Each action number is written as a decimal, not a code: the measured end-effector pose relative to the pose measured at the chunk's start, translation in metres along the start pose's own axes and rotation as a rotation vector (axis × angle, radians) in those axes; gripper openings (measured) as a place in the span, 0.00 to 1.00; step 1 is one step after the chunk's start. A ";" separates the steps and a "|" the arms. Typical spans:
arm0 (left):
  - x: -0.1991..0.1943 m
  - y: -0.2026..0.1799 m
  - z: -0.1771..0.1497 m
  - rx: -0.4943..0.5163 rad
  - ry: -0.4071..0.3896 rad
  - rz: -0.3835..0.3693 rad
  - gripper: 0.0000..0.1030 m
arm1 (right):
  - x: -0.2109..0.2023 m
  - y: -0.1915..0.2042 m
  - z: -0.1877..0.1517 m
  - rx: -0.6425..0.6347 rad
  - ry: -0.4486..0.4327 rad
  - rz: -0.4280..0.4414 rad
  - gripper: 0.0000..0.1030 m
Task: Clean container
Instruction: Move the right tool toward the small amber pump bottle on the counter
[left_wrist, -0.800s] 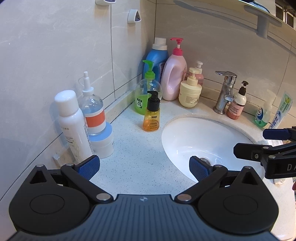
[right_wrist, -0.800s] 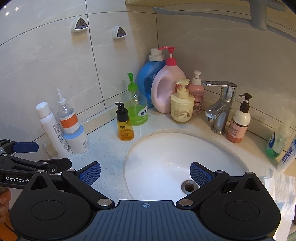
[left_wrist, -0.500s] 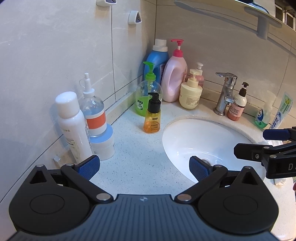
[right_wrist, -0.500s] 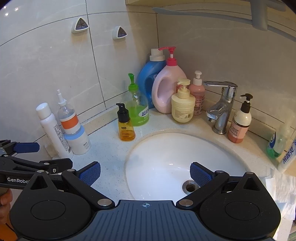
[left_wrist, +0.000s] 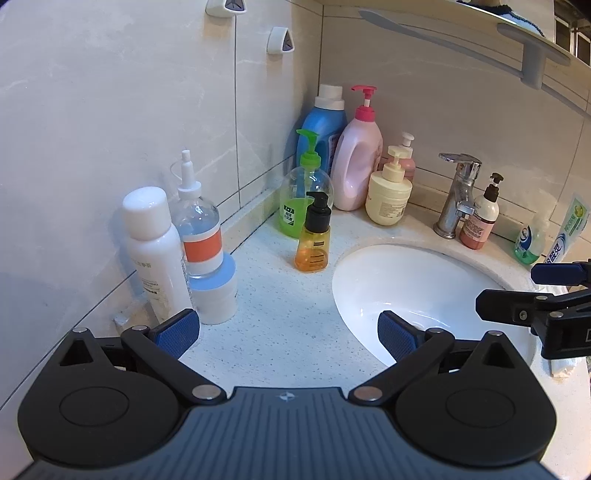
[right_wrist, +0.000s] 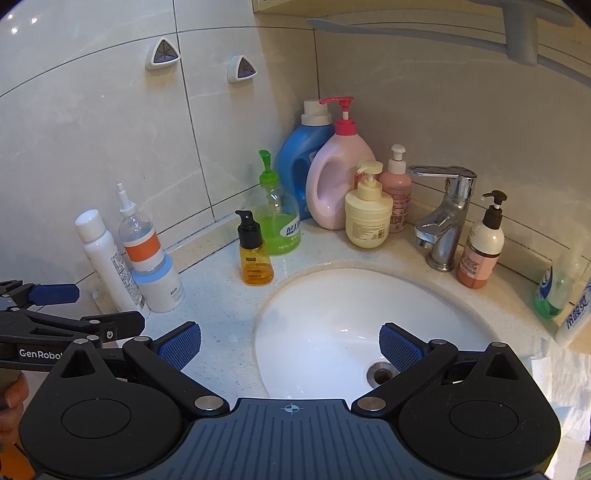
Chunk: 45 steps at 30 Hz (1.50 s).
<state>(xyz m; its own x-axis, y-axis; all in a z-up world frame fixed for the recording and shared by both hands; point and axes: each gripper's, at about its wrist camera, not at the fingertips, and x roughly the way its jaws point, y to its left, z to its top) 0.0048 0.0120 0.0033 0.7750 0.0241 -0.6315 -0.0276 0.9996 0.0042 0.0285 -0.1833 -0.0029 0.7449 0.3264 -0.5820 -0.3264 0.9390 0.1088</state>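
Jaws on my left gripper (left_wrist: 288, 332): spread wide, nothing between them, above the counter (left_wrist: 280, 332) beside the sink basin (left_wrist: 424, 280). Jaws on my right gripper (right_wrist: 290, 345): likewise parted and unloaded, over the basin. Amber pump bottle (left_wrist: 312, 243): upright on the counter, just in front of the green soap bottle (left_wrist: 301, 199). Back corner: blue jug (left_wrist: 325, 129), pink jug (left_wrist: 358, 162), cream pump jar (left_wrist: 388, 192). Faucet (left_wrist: 456, 192) behind the basin.
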 end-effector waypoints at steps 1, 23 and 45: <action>-0.001 0.000 0.000 0.003 -0.002 0.001 1.00 | 0.000 0.000 0.000 0.000 -0.001 0.002 1.00; -0.004 0.004 -0.002 -0.001 0.009 0.020 1.00 | -0.003 0.004 -0.004 0.004 0.001 0.018 1.00; 0.002 0.008 -0.002 -0.011 0.019 0.031 1.00 | 0.003 0.004 -0.004 0.006 0.009 0.020 1.00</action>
<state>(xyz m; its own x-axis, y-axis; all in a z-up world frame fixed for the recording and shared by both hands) 0.0046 0.0199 0.0009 0.7614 0.0551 -0.6460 -0.0590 0.9981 0.0157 0.0276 -0.1790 -0.0074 0.7331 0.3442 -0.5866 -0.3374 0.9329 0.1256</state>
